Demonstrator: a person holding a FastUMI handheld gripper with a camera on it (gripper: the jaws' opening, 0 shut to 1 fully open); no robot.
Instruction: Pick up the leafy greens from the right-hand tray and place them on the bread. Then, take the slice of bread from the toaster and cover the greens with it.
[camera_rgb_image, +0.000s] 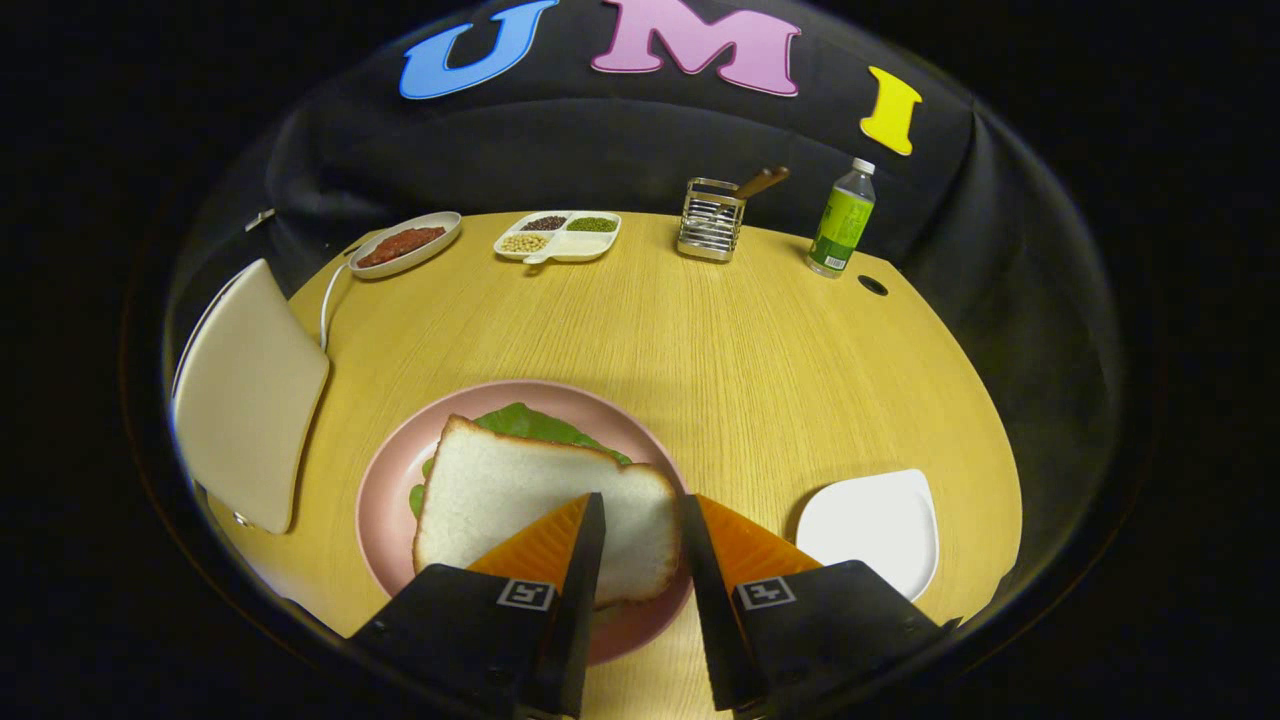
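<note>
At the far left of the frame stands a pale toaster (248, 395) with a white cord running behind it. Right of it, lower centre, a pink plate (385, 500) on the wooden table (760, 350) carries the slice of bread (510, 500), lying flat on the leafy greens (530, 422), whose edges peek out along its far and left sides. The gripper (640, 520) hangs above the slice's near right corner with its fingers parted; the bread shows in the gap between them, and neither finger presses on it. At the lower right, just beside the right finger, sits a white tray (880, 520).
</note>
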